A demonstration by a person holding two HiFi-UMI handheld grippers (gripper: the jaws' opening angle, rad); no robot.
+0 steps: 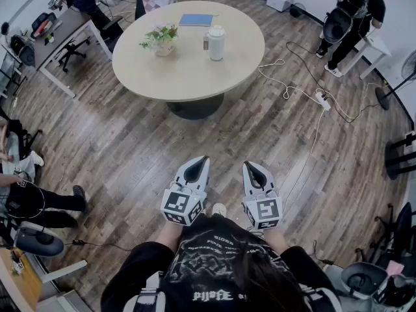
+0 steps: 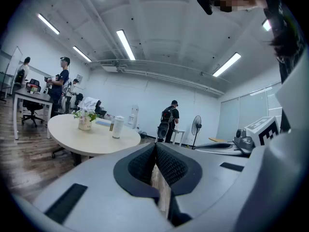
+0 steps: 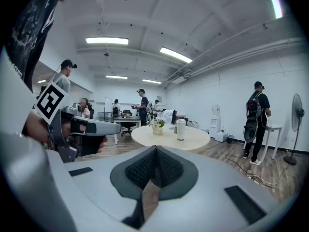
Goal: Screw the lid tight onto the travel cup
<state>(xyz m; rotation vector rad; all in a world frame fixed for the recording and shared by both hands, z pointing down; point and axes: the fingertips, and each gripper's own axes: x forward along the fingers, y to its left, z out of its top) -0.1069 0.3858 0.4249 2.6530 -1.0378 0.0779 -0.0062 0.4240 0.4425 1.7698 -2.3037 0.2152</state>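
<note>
A white travel cup (image 1: 216,42) stands upright with its lid on, on the round beige table (image 1: 188,70) some way ahead of me. The same travel cup (image 2: 117,127) shows small in the left gripper view, and the cup (image 3: 181,129) also in the right gripper view. My left gripper (image 1: 201,162) and right gripper (image 1: 250,167) are held side by side close to my body, above the wooden floor and well short of the table. Both are shut with nothing between the jaws.
A potted plant (image 1: 160,39), a blue book (image 1: 196,20) and a small bottle (image 1: 205,43) share the table. A power strip (image 1: 323,101) and white cables (image 1: 290,83) lie on the floor at right. People stand at the far right (image 1: 351,18) and sit at left (image 1: 26,194). Desks (image 1: 62,34) line the back left.
</note>
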